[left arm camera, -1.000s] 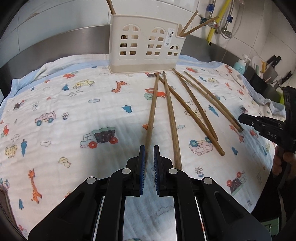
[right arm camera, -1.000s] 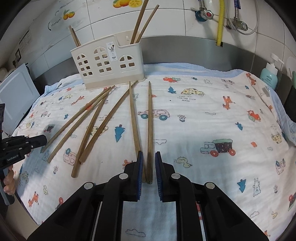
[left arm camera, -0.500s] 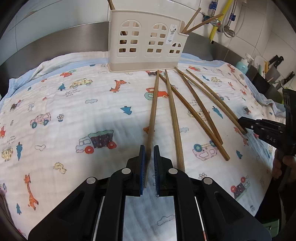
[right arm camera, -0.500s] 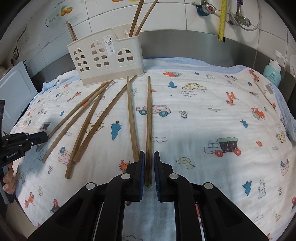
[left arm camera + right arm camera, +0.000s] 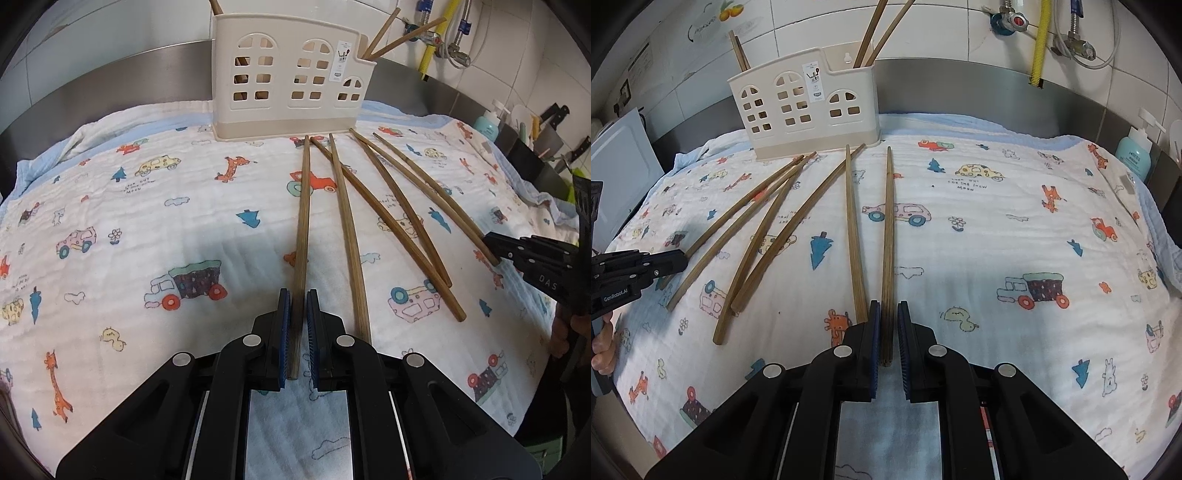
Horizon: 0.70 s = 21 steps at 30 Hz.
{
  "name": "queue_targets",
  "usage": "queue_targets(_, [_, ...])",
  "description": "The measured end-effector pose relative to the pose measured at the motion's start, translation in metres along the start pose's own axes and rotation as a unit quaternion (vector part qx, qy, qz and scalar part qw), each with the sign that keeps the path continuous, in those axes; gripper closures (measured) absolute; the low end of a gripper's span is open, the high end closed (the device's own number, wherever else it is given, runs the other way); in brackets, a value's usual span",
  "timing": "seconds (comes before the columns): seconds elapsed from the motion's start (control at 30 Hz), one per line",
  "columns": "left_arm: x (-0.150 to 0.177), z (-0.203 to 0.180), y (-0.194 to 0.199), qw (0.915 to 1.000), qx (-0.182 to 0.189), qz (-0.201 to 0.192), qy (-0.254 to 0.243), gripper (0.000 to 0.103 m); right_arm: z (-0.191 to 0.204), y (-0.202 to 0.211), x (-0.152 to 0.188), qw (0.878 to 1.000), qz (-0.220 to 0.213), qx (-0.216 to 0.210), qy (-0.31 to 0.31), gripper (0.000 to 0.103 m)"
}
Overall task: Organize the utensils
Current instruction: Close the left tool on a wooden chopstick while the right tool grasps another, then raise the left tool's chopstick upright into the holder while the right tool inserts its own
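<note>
Left gripper (image 5: 298, 332) is pinched shut on the near end of the leftmost chopstick (image 5: 303, 221). Right gripper (image 5: 888, 339) likewise nips the rightmost chopstick (image 5: 887, 229). Four more lie fanned between them on the printed cloth (image 5: 147, 229). The cream holder (image 5: 291, 81) stands at the cloth's far edge. Best lift gently, tip each stick upright, then lower it into a compartment.

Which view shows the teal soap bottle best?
The right wrist view: the soap bottle stands in the open beyond the cloth's far right corner, with its pump and label visible. The left wrist view shows it small near the right edge, crowded by dark kitchenware.
</note>
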State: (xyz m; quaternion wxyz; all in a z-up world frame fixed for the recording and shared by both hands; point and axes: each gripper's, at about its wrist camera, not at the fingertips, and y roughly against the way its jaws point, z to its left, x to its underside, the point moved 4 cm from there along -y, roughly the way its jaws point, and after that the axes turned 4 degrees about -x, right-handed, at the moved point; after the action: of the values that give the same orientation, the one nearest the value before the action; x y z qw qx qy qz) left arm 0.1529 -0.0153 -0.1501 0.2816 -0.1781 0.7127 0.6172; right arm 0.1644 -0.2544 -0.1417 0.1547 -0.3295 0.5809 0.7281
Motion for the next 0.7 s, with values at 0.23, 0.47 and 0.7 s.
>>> queue_targets(0.23, [-0.003,-0.003,-0.001,0.9998,-0.018,0.007,0.0,0.096,0.002,0.002,0.0,1.0,-0.005,0.011,0.008,0.096])
queue_targets(0.47, [-0.012,-0.004,0.016,0.9999,-0.006,-0.011,-0.004,0.097,0.006,0.033,-0.014,0.999,-0.04,0.019,0.019,0.096])
queue_targets(0.7, [-0.034,-0.004,0.052,0.9981,0.005,-0.061,-0.007,0.097,0.013,0.08,-0.049,0.994,-0.104,0.019,0.036,0.096])
